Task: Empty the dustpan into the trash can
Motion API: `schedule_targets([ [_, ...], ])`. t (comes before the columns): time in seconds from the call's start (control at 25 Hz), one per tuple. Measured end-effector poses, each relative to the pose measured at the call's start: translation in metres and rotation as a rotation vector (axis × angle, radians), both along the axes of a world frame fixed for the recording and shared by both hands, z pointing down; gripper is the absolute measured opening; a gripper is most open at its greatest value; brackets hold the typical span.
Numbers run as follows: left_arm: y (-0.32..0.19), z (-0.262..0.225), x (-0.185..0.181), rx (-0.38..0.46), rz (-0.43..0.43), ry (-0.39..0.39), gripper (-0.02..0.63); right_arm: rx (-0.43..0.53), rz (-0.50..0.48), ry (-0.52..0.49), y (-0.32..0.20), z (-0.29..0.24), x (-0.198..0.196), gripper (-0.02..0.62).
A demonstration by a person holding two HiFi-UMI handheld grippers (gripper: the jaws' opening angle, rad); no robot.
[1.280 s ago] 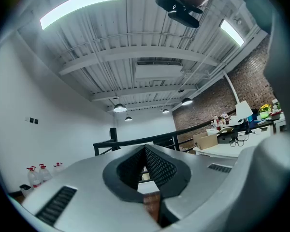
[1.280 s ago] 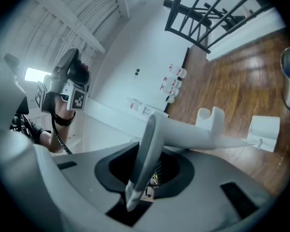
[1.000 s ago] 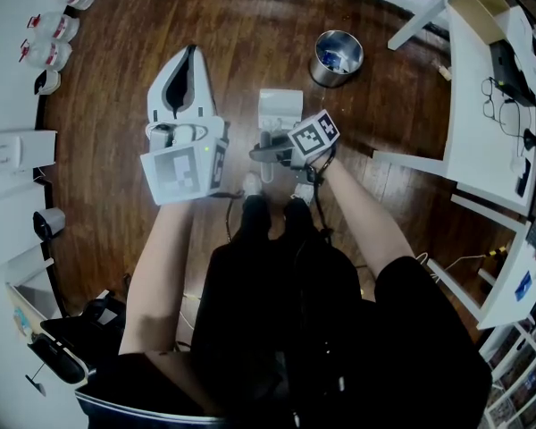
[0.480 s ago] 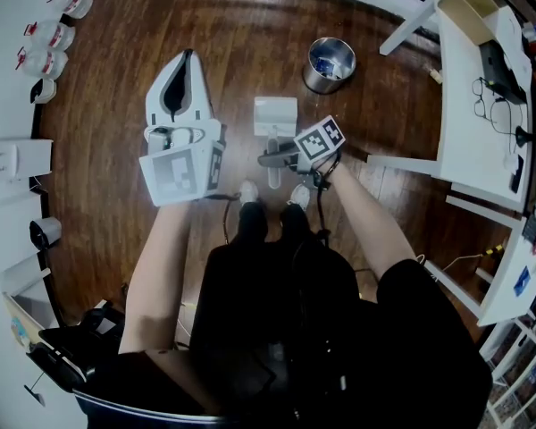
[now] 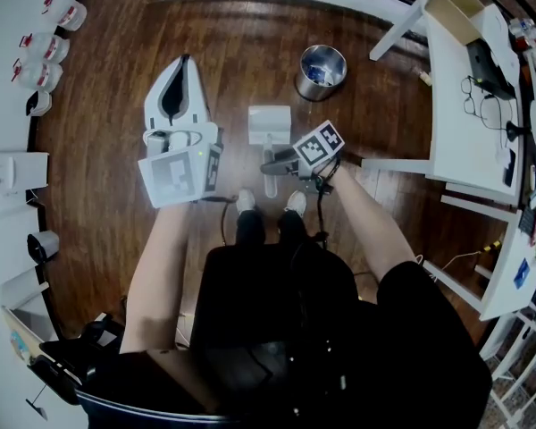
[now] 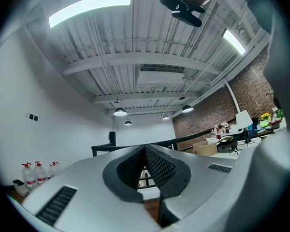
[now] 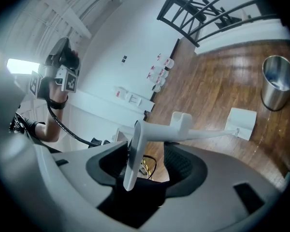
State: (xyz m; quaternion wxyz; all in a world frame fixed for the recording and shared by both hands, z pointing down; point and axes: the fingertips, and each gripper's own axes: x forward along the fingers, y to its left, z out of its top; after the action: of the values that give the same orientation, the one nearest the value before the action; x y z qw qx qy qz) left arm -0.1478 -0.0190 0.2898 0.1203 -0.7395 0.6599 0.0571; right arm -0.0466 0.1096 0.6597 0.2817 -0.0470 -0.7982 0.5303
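Flat white plastic dustpan (image 5: 270, 121) sits on the dark wood plank floor (image 5: 116, 177), just ahead of the person's shoes (image 5: 246, 201). Its long thin white handle (image 7: 203, 135) runs back to the right gripper (image 5: 272, 162). In the right gripper view the handle's flat end stands betw the jaws, which have just been opening. They're wide now w/ a clear gap on the right-pad side, so no real grip. The left gripper (image 5: 184, 65) is raised off to the left, jaws closed together w/ nothing betw them; its own view shows only ceiling & far wall.

Round shiny metal trash can (image 5: 311, 86) is up & right of the dustpan, apart from it, w/ blue & pale rubbish inside. Dustpan looks bare as far as I can tell, so prob the tip is done. What's left is letting go + backing the hand off. Can't rule out fine dust left in it.

Room: open floor betw dustpan & trash can, and all along the left. Tight side is the right: white desk (image 5: 456, 123) & its floor rail (image 5: 380, 162) sit near the right gripper
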Motion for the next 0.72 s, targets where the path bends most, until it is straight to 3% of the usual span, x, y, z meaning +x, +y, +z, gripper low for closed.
schedule_targets([
  [0.28, 0.003, -0.005, -0.006, 0.017, 0.022, 0.015, 0.005, 0.049, 0.062, 0.038, -0.015, -0.013, 0.014, 0.242],
  [0.4, 0.004, -0.008, -0.006, 0.024, 0.047, 0.013, 0.005, 0.123, 0.108, 0.045, -0.029, -0.032, 0.024, 0.242],
  [0.52, 0.005, -0.01, -0.005, 0.029, 0.071, 0.016, 0.005, 0.271, 0.19, 0.028, -0.056, -0.071, 0.036, 0.241],
  [0.72, 0.003, -0.02, -0.001, 0.052, 0.095, 0.023, 0.005, 0.634, 0.328, 0.029, -0.106, -0.161, 0.055, 0.176],
])
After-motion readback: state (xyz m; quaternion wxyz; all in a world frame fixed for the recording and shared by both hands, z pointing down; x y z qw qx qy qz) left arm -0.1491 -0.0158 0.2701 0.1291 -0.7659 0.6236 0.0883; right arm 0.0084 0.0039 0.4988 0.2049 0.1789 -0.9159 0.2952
